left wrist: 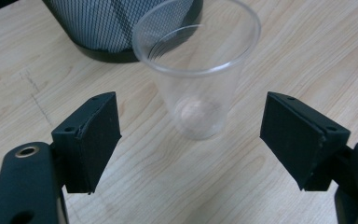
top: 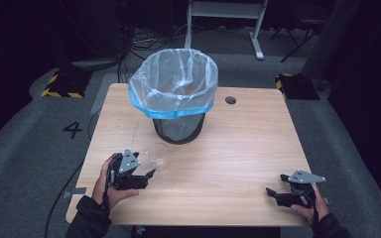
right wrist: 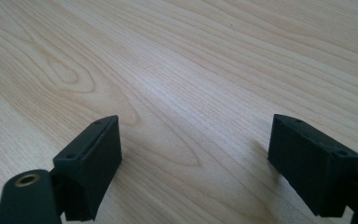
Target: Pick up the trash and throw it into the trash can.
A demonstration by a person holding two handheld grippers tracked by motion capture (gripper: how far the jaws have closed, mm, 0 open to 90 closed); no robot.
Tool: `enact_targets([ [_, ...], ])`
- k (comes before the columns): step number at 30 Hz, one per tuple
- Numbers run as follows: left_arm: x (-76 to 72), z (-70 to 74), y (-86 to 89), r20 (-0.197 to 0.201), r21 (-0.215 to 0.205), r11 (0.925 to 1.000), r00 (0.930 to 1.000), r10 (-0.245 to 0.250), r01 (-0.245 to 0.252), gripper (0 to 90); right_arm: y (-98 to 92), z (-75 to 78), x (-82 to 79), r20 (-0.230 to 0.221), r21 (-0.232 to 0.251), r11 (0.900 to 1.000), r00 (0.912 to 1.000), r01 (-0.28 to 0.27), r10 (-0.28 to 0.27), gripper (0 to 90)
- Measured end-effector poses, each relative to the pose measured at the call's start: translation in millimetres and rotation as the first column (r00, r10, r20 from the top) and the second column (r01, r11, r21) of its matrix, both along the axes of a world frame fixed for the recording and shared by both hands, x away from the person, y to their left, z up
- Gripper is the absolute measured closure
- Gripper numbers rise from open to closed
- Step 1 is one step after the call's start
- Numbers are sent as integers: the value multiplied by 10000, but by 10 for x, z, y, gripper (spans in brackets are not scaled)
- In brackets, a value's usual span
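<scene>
Clear plastic cup [left wrist: 196,79] upright, dead ahead between left gripper [left wrist: 191,140] fingers, spread wide, not touching. Right gripper [top: 284,192] fingers also spread, empty, far off.

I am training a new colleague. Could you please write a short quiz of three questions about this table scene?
1. True or false: the clear plastic cup stands upright on the table.
2. What lines the mesh bin? A) a clear bag with a blue edge B) a black bag C) nothing
3. Are the fingers of the left gripper pressing on the cup?

Key: 1 true; 2 A; 3 no, they stand open, apart from it.
</scene>
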State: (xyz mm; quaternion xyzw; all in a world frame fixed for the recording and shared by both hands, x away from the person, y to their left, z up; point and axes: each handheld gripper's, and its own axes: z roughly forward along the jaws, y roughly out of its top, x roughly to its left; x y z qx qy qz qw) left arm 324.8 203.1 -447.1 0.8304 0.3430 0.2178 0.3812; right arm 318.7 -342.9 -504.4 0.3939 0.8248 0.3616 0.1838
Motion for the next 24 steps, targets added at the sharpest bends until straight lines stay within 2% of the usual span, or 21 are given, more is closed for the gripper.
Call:
enact_targets([
  [3,-9,33,-31,129,-75,9999,9999,-95,96,198,-1,0,0,2,3,10000,10000,-11,11,173],
  [4,-9,49,-36,106,30,9997,9997,-235,235,198,-2,0,1,6,5,10000,10000,-25,25,173],
  [10,-18,101,-89,284,59,9994,9990,-334,333,198,-2,0,1,6,6,10000,10000,-31,31,173],
  [17,-3,140,-195,416,-134,9991,9983,-403,409,197,-3,-1,1,2,8,10000,10000,-45,45,173],
  [18,1,148,-212,433,57,9987,9978,-510,508,197,-3,-1,1,9,9,10000,10000,-49,49,173],
  [20,11,152,-251,429,75,9979,9970,-644,642,197,-3,-1,1,7,9,10000,10000,-56,56,172],
  [22,14,151,-273,447,51,9981,9971,-619,617,197,-4,-1,1,-1,14,10000,10000,-68,68,173],
  [24,32,152,-333,409,287,9981,9976,-556,545,205,-3,1,-1,-20,9,10000,10000,-55,55,172],
])
